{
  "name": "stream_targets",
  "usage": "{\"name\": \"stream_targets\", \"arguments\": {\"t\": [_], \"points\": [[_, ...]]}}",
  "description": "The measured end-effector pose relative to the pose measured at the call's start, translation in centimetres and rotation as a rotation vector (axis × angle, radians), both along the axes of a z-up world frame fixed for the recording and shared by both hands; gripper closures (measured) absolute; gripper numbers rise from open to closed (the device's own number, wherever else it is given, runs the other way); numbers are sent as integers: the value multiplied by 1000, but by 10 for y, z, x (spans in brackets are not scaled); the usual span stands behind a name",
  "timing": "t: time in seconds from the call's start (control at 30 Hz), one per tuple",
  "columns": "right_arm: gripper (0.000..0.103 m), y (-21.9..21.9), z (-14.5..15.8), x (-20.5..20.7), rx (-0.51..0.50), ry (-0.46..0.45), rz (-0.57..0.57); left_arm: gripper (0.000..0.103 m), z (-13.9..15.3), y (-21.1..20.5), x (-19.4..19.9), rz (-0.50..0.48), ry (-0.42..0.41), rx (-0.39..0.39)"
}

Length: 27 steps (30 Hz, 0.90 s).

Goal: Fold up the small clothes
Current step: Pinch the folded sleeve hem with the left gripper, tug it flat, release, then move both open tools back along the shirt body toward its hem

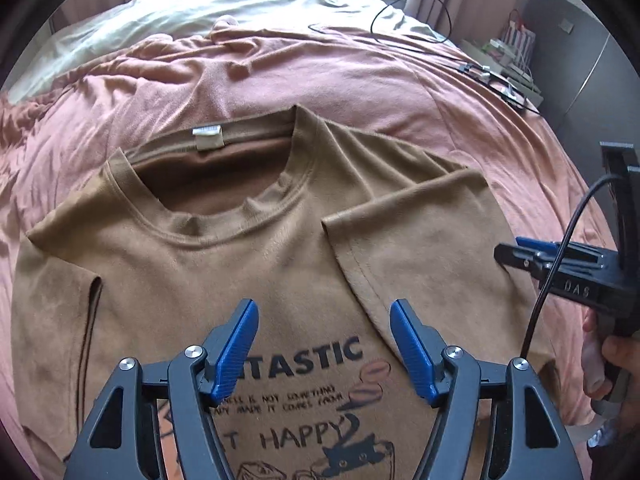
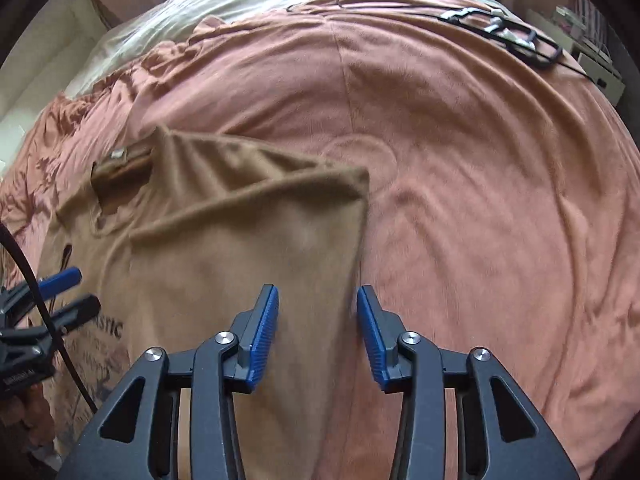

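Pink bedspread (image 2: 460, 160) carries a brown T-shirt (image 1: 224, 272); its right sleeve (image 1: 408, 236) lies folded inward, left side seemingly unfolded; left gripper (image 1: 322, 350) and right gripper (image 2: 318, 334) hover, fingers spread, empty.

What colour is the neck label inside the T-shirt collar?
White, on the tan printed T-shirt; the neck label shows best in the left wrist view.

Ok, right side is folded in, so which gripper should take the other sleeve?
Left, probably. The unfolded sleeve lies flat on the left side of the t-shirt, nearer the open left gripper. The right gripper, also open, sits over the folded side, so it would have to cross.
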State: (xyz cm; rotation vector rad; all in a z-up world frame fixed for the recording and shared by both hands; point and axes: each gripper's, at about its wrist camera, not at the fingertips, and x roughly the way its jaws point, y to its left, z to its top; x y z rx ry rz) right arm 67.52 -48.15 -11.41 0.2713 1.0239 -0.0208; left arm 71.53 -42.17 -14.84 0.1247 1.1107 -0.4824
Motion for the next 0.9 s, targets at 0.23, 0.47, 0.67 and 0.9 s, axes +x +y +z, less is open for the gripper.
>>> {"name": "stream_targets", "arguments": {"t": [0.23,0.47,0.67,0.9], "points": [[64,-5,3,-45,-29,5,5,33,1,5,-24,-22,24,-17],[62,-5,8,-94,-18,-6,3,33,4,20,-42,-20,36,-25],[61,-11,14,-126,8,-6,-9,33,11,26,-44,-21,30,-46],[61,-16,37,-144,-15,-20,-25,33,8,25,-45,-7,57,-104]]}}
